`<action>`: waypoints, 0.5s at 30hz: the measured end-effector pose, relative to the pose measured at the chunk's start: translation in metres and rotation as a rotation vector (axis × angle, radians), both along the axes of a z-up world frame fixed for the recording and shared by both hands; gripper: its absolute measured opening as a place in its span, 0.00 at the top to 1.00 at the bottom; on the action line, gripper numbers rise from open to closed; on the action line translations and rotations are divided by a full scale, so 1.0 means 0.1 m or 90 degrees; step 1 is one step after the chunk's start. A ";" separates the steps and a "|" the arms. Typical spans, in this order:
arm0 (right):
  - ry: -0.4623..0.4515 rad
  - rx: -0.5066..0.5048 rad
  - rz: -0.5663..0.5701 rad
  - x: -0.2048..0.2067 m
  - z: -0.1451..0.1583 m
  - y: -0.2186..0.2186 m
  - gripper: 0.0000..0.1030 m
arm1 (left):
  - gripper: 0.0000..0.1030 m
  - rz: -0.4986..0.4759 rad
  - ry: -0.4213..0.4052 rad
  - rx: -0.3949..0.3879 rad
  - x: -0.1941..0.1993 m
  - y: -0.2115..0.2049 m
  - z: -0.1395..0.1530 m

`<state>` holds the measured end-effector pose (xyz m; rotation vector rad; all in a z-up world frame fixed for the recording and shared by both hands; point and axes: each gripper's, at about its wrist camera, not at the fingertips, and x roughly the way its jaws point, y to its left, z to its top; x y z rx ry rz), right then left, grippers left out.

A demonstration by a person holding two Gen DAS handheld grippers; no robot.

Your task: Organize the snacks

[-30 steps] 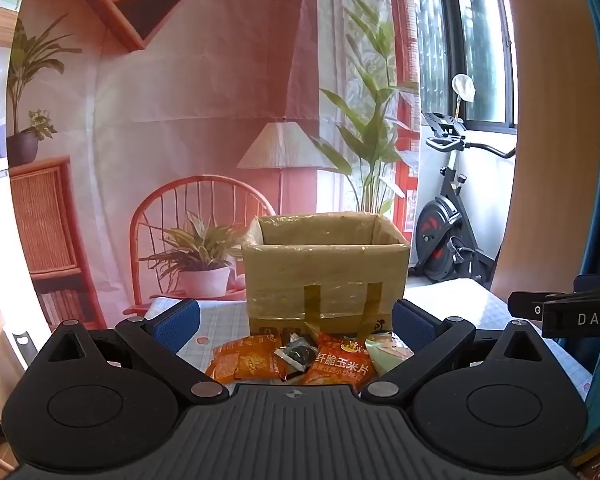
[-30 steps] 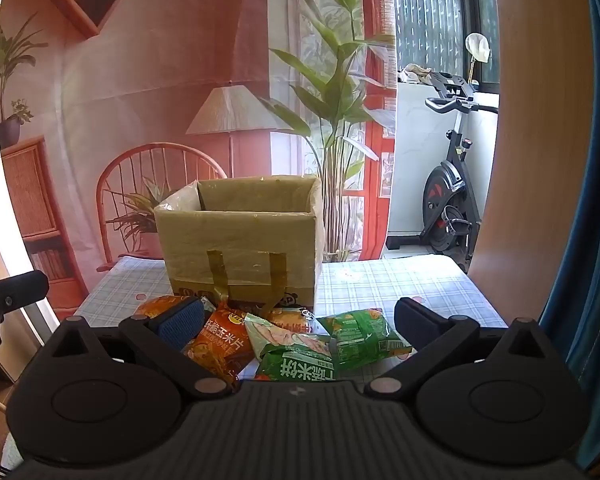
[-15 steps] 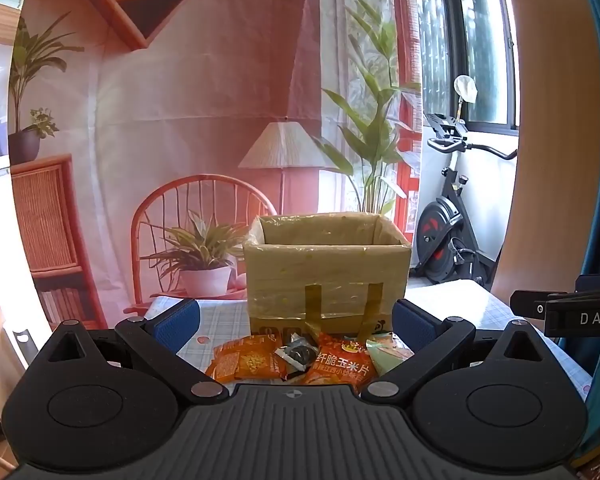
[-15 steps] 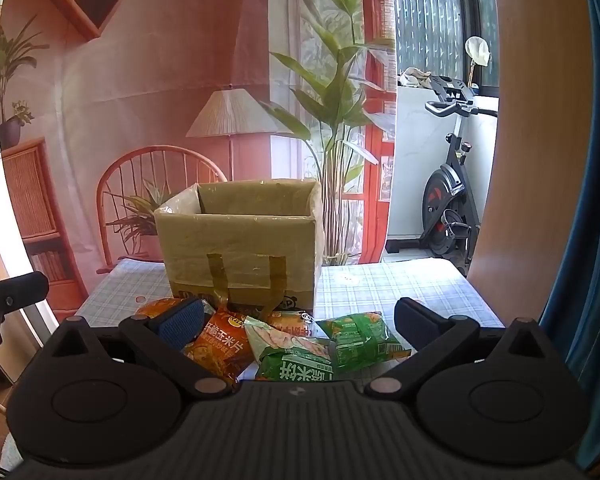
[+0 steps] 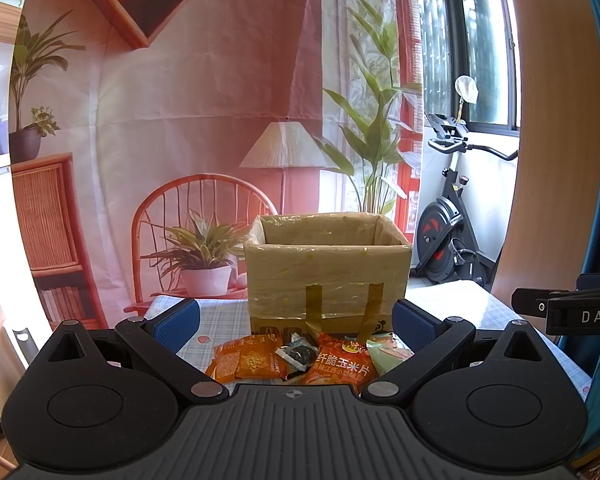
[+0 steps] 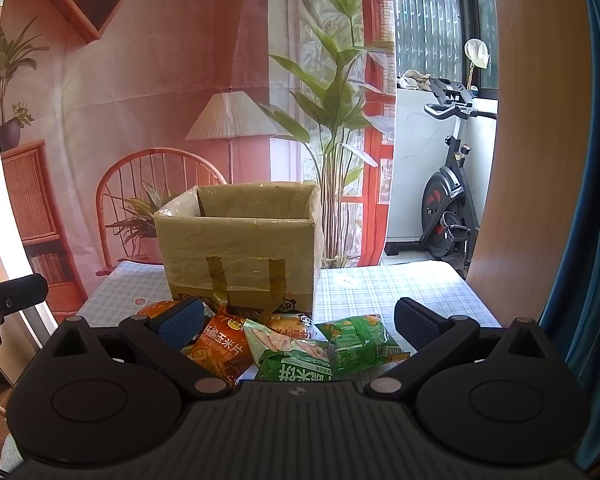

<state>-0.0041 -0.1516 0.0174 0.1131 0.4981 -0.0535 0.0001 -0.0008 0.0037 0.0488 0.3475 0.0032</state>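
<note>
Checked tabletop point(image 6: 400, 284) carries a cardboard box point(image 6: 240, 248) and snack packets point(image 6: 292, 352); left tool point(image 5: 296, 322) and right tool point(image 6: 298, 320) gape wide, empty.

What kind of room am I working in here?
Probably a home room staged for recording: a table with a checked cloth holds an open cardboard box and snack packets, a printed living-room backdrop hangs behind, and an exercise bike stands by the window.
</note>
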 end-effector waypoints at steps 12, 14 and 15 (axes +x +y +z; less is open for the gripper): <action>-0.002 -0.001 -0.001 -0.03 -0.07 0.03 0.00 | 0.00 0.000 0.001 -0.001 0.00 0.00 0.00; -0.002 -0.001 0.000 -0.03 -0.09 0.04 0.00 | 0.00 0.000 0.001 -0.001 0.00 0.00 0.00; -0.002 -0.001 0.000 0.00 0.01 0.00 0.00 | 0.00 0.000 0.001 -0.001 0.00 0.00 0.00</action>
